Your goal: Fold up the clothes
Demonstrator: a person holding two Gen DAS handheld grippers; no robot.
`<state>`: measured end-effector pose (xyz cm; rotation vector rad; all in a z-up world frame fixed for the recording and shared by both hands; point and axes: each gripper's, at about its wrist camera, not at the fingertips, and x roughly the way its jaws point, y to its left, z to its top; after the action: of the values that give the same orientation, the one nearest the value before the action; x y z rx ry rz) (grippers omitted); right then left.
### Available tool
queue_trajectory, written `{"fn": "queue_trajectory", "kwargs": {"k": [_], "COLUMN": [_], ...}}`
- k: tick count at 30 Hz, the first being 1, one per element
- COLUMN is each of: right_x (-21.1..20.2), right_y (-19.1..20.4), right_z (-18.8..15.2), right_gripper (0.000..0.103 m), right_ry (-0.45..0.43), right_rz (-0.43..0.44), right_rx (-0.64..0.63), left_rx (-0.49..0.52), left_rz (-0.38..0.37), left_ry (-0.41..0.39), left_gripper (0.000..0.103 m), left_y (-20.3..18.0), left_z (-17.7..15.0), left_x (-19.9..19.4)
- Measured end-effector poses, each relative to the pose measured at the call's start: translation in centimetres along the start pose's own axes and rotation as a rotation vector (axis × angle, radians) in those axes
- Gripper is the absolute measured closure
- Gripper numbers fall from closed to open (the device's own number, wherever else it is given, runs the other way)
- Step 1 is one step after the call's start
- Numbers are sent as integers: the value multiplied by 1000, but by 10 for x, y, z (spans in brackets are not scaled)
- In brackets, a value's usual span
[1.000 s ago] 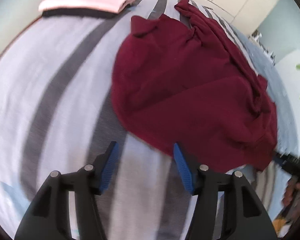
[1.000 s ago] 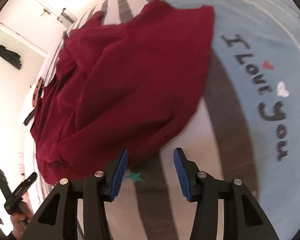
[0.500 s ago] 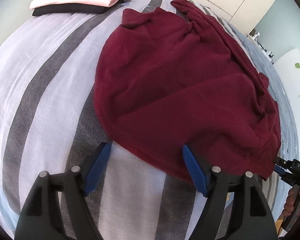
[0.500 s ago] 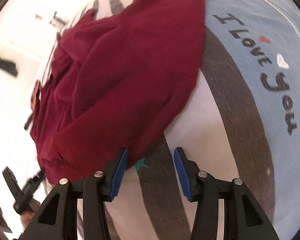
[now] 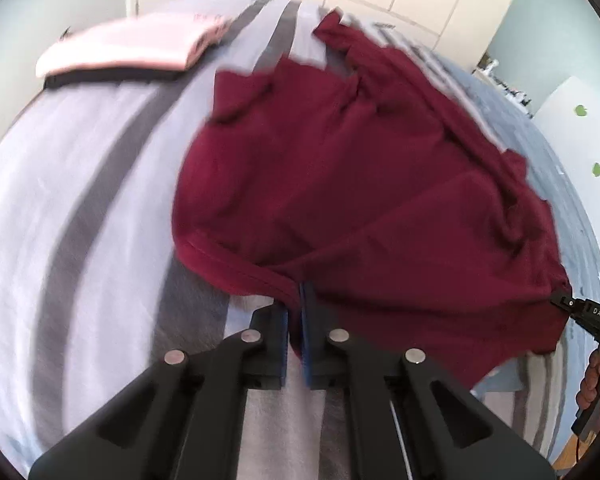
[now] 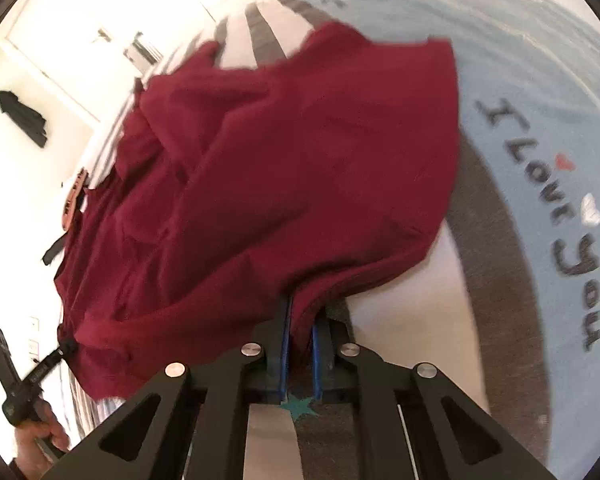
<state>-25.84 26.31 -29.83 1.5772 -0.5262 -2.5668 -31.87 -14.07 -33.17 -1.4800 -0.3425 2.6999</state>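
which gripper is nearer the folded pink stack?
Left. The left gripper grips the maroon shirt hem on the side of the pink stack; the right gripper grips the opposite hem corner, farther away.

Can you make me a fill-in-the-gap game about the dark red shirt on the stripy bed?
1. The left gripper is shut on the near edge of the dark red cotton ____.
2. The right gripper is ____ on that same shirt.
3. The folded pale ____ garment lies far back on the grey-and-white striped bedspread.
4. The black writing on the pale blue part says "I Love ____".

Missing words: shirt; shut; pink; You
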Motion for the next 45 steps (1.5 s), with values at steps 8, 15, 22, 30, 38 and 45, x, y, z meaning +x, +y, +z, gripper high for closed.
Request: {"fn": "queue_trajectory", "kwargs": {"k": [8, 15, 22, 30, 38, 45], "right_x": [-102, -246, -442, -632, -652, -535], "right_y": [19, 65, 142, 224, 242, 225], "right_z": [-8, 1, 80, 150, 205, 290], "right_gripper": [97, 97, 97, 97, 97, 97], "right_ry": [-71, -109, -407, -721, -749, -620], "right_rz": [26, 78, 151, 167, 125, 70], "right_rx": [-109, -179, -282, -365, -398, -350], "left_rx": [61, 0, 82, 137, 208, 164], "left_rz": [-71, -115, -149, -222, -185, -79], "left_ry": [-59, -137, -459, -666, -677, -542], "left_gripper": [100, 100, 100, 100, 100, 100], "left_y": [-26, -30, -66, -93, -119, -127], "left_z": [-10, 39, 161, 279, 342, 404], "left_x": [-140, -283, -465, -622, -637, -501]}}
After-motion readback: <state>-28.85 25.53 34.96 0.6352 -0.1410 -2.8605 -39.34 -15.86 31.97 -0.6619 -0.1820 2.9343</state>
